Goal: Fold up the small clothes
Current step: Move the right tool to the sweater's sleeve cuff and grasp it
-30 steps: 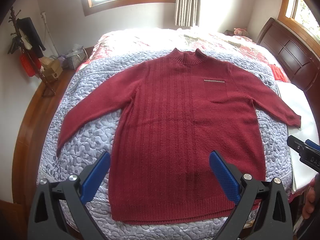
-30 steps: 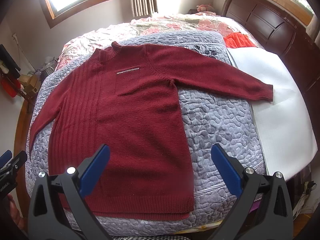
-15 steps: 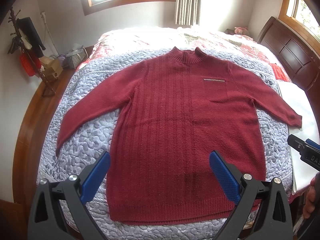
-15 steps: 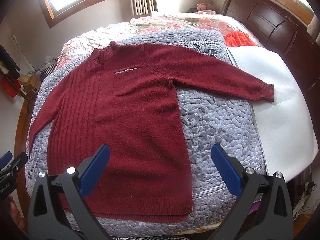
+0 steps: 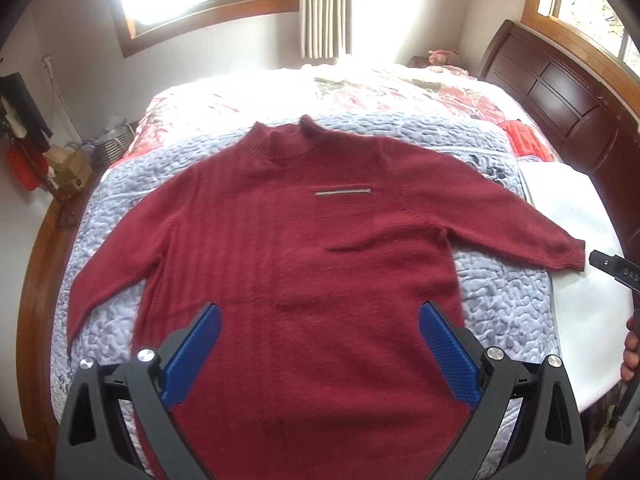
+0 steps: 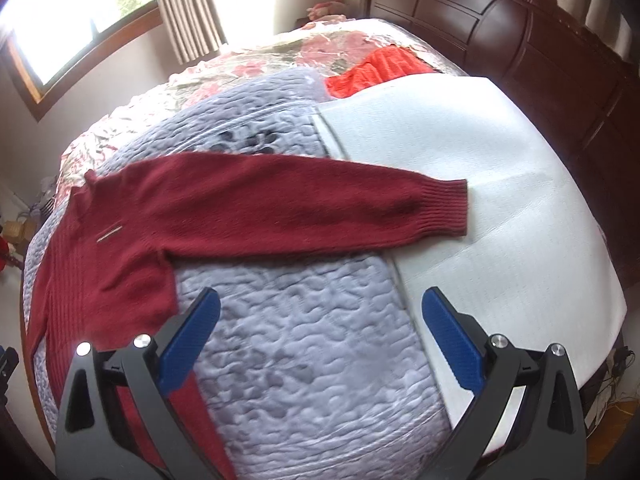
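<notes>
Swung my right gripper toward ribbed cuff on white foam sheet; left gripper over fuzzy maroon sweater; both jaws wide, quilted bedspread beneath

We see our right gripper with its blue-padded fingers spread wide and nothing between them, hanging above the grey quilted cover of the bed. Ahead of it lies the dark red sweater, flat, its body at the left and one sleeve stretched out to the right. The ribbed cuff rests on the white sheet that lies beside the quilt. Beyond the sheet sits a bright orange-red cloth, and farther back a floral bedspread. A dark wooden headboard rises at the right, a window with curtains at the left.
</notes>
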### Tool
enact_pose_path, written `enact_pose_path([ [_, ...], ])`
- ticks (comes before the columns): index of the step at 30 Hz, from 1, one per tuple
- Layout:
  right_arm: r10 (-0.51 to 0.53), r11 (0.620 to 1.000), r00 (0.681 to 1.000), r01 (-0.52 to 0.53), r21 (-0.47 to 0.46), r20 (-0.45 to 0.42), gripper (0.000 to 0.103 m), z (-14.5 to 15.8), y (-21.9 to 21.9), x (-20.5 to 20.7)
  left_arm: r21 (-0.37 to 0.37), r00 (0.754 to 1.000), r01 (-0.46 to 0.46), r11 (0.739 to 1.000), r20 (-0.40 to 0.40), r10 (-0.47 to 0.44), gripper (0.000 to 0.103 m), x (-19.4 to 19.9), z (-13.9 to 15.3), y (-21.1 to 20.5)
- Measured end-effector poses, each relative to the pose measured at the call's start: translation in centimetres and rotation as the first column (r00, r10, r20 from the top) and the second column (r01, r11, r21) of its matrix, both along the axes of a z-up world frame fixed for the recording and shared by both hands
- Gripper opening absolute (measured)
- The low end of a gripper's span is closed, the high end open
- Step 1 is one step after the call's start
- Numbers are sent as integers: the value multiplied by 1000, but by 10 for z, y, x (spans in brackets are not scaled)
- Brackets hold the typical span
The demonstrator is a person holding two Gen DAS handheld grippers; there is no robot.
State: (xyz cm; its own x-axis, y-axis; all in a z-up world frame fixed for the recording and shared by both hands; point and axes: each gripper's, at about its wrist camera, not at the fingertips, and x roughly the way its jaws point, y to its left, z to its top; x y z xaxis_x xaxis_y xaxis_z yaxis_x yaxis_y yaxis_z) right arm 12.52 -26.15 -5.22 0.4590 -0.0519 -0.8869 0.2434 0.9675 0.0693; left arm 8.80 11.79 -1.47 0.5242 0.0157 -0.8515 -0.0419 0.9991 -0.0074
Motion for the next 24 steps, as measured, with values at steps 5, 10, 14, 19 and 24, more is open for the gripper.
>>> enact_pose_path([
  [5,-25,999,997,26,24,-68,100,-35,-89,42,-16,1000,19,1000,18,-19,99,44,-6,-62],
  [10,-35,994,991,48,103,-131,100,-73,-145,80,-19,1000,27,999,12,-26,99,89,-23,-113],
  [14,2,995,987,14,100,-158,99,-91,-157,98,-22,999,34,999,-10,-34,99,118,-40,-144],
  [19,55,991,983,-32,133,-175,91,-106,-168,109,-27,999,44,999,-21,-45,99,139,-50,-170],
  [24,74,989,980,-48,141,-184,70,-118,-179,113,-7,999,43,999,-16,-43,99,142,-54,-179],
])
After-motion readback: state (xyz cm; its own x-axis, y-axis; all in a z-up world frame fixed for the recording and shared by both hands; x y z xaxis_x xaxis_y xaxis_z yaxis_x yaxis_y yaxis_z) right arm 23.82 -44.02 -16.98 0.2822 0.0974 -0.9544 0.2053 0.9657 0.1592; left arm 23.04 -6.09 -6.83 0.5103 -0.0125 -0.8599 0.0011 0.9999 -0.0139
